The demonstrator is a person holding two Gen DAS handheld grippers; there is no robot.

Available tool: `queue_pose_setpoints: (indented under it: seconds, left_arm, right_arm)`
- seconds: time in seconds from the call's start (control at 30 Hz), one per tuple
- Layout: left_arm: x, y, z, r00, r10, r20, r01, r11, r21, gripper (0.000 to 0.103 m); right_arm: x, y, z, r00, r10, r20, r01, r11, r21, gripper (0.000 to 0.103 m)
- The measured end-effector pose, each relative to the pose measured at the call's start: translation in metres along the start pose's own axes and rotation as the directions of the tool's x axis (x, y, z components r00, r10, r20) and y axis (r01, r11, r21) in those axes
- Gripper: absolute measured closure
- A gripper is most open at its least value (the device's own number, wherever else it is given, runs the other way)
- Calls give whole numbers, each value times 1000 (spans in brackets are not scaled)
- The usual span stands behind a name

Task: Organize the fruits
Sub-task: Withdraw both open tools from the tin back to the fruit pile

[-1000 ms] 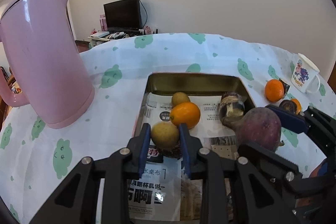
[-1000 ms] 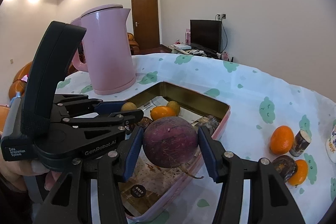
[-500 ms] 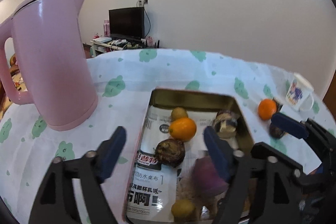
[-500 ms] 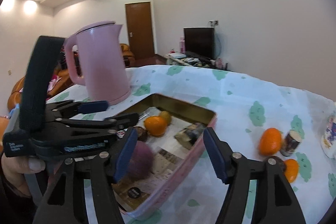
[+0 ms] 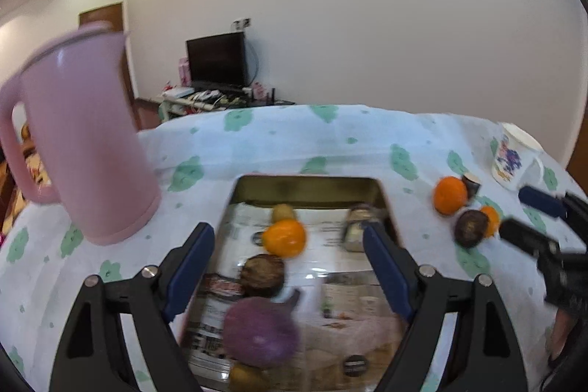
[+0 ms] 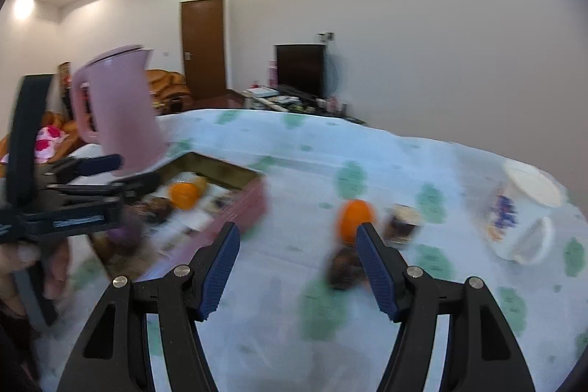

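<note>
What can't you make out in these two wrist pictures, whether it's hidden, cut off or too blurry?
- Yellowish fruit, left wrist view: cut off at the bottom edge, partly behind the purple fruit.
- Small jar in the tray, left wrist view: blurred, partly behind a jaw; contents unreadable.
- Dark fruit, right wrist view: smeared by motion blur; kind unclear.
- Mug print, right wrist view: too blurred to read.

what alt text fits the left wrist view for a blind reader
The open, empty left gripper hovers over a paper-lined metal tin holding an orange, a purple fruit and other blurred fruit. A pink kettle stands left; more fruit and a mug lie right.
</note>
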State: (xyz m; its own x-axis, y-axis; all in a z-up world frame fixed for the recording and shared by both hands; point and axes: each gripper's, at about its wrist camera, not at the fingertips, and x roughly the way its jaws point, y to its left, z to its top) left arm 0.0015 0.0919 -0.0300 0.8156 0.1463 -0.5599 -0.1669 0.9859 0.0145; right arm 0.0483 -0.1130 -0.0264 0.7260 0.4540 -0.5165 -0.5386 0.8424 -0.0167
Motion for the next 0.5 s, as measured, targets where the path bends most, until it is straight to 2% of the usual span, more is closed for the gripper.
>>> queue_pose_setpoints:
  seconds: [0.07, 0.23, 0.43, 0.5]
  left_arm:
    - [-4, -16, 5, 1000, -9, -4, 9, 1000, 25, 18]
    - [-8, -60, 17, 996, -85, -23, 86, 994, 66, 18]
    - [18, -119, 20, 987, -138, -87, 146, 985, 97, 18]
    - [31, -134, 17, 979, -166, -121, 178, 979, 96, 19]
  right_arm:
    - [-3, -24, -2, 999, -45, -6, 45, 998, 34, 36]
    - [-7, -77, -8, 991, -128, -37, 133, 979, 155, 36]
    - [-6, -105, -18, 983, -173, -61, 182, 954, 237, 36]
    - [-7, -108, -20, 982, -180, -59, 189, 952, 240, 36]
